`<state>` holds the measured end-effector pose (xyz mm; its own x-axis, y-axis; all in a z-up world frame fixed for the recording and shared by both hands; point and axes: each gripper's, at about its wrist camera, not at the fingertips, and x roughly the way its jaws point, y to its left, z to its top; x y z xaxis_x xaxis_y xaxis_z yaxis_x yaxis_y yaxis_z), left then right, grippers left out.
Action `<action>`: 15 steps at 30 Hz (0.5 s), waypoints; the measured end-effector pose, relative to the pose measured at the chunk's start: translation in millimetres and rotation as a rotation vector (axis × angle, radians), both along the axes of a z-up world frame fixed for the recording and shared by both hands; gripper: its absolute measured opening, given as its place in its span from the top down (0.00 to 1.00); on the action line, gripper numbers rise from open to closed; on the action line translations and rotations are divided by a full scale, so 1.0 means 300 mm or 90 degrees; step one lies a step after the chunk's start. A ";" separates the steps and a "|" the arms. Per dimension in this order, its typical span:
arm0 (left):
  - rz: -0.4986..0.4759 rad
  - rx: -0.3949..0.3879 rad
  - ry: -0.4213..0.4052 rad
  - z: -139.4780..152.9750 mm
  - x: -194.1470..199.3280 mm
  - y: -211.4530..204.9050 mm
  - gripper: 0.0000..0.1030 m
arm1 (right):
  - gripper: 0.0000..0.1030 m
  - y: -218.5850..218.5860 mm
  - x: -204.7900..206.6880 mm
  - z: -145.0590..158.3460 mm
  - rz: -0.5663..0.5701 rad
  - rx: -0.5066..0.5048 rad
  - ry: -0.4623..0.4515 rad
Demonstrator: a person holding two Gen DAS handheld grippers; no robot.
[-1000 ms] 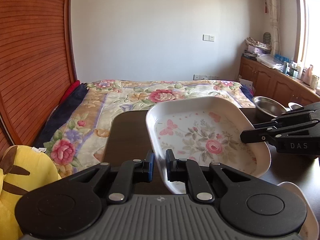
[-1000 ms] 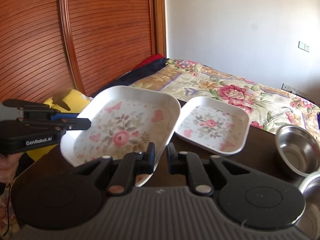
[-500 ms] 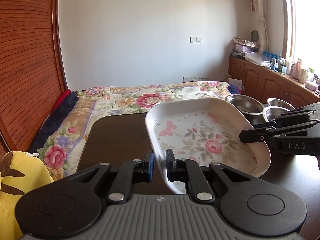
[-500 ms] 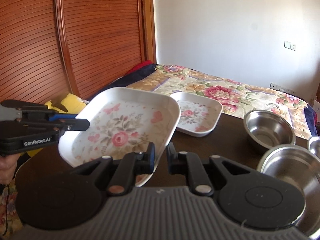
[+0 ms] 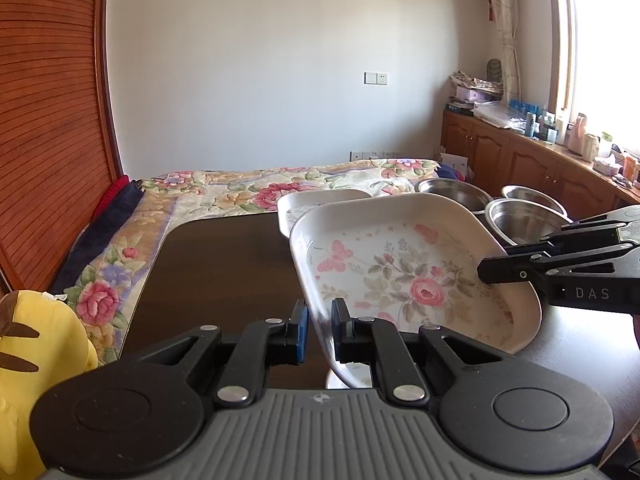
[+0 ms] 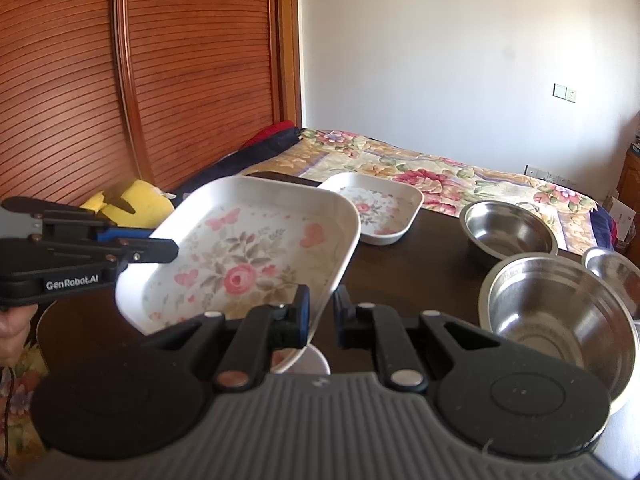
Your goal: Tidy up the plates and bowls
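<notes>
Partly hidden: second plate (image 5: 320, 202) behind floral tray (image 5: 400, 276).

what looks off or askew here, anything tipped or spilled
Only the large floral tray is askew: it is held off the dark table, tilted, with the left tongs and right tongs each clamped on a rim. Nothing is spilled; the small floral tray and steel bowls sit upright.
</notes>
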<state>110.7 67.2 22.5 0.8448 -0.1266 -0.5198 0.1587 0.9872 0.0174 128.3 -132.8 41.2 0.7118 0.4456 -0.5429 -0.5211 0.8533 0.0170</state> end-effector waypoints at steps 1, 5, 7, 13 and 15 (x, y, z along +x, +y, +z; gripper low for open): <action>-0.001 0.001 0.000 0.001 -0.008 -0.004 0.87 | 0.86 -0.003 -0.008 0.000 -0.001 0.000 0.000; -0.005 0.003 -0.001 -0.002 -0.042 -0.012 0.87 | 0.86 -0.010 -0.037 -0.002 -0.002 0.001 0.001; -0.006 0.001 0.000 -0.005 -0.057 -0.016 0.87 | 0.86 -0.014 -0.050 -0.003 -0.003 0.001 0.001; -0.010 -0.003 0.001 -0.013 -0.107 -0.029 0.87 | 0.86 -0.028 -0.086 -0.014 -0.007 0.002 0.003; -0.011 -0.006 0.003 -0.017 -0.119 -0.029 0.87 | 0.86 -0.033 -0.103 -0.019 -0.008 0.002 0.003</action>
<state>75.1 58.4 17.3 0.8401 -0.1452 -0.5226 0.1750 0.9845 0.0078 97.4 -142.8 35.6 0.7150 0.4386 -0.5444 -0.5103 0.8597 0.0224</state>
